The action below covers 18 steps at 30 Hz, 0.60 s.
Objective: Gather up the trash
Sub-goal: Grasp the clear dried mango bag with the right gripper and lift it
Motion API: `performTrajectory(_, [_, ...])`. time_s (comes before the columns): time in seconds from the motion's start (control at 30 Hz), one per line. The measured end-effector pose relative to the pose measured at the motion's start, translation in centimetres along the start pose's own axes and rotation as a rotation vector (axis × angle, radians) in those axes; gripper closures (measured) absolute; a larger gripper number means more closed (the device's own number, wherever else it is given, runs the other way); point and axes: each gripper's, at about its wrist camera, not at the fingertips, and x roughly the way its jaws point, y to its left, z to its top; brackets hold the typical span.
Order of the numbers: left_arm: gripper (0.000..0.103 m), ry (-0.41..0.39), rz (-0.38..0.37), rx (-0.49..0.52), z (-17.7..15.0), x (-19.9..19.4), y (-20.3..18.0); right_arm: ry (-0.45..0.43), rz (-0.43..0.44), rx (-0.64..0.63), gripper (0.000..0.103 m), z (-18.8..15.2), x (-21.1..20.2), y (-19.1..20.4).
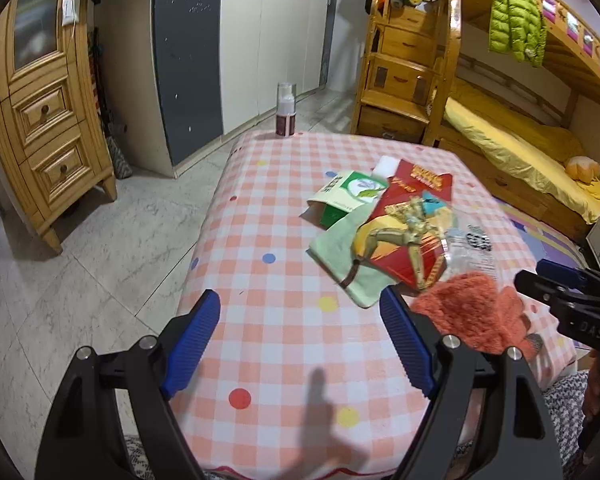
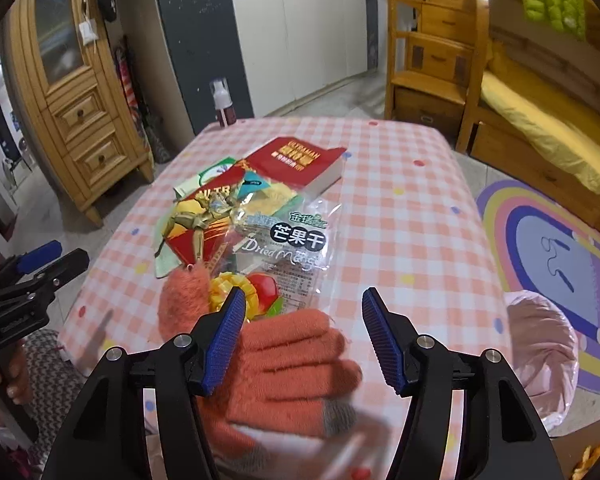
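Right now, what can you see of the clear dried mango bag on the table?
The dried mango bag is a clear, crinkly plastic pouch with printed lettering and a mango picture, lying flat on the checked tablecloth. It overlaps the red wrapper; an orange glove covers its near end. Neither gripper touches it.

Location: bedroom in a private home.

Indicators: wooden bunk bed point(image 1: 512, 92) with yellow bedding at far right, green padded jacket point(image 1: 518, 20) hung on its rail, tall wardrobe point(image 1: 236, 48) at far centre, wooden cabinet point(image 1: 40, 120) at left, rainbow rug point(image 2: 548, 248) at right.
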Motion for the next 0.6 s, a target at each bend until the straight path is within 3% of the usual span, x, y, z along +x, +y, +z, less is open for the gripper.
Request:
performTrajectory(0.27, [0.023,0.014,0.02,-0.001,0.9,2.2,0.6,0.099,0.052,-0.007,0.017,1.0,5.4,0.1])
performTrajectory(0.43, [0.023,0.023,0.01,-0.004,1.1,2.7,0.4,0.096,0.085,0.02,0.013,1.2,5.9,0.0])
performTrajectory(0.5, [0.023,0.026,0.013,0.003,1.1,2.7,0.1,0.087,0.096,0.018,0.019,1.1,5.8,0.2])
performTrajectory(0.53, [0.023,0.028,0.019,0.005,1.0,2.7,0.1,0.082,0.109,0.021,0.033,1.3,5.7,0.2])
performTrajectory(0.6, [0.023,0.036,0.02,0.004,0.9,2.7,0.0,0.06,0.084,0.021,0.049,1.6,5.2,0.3])
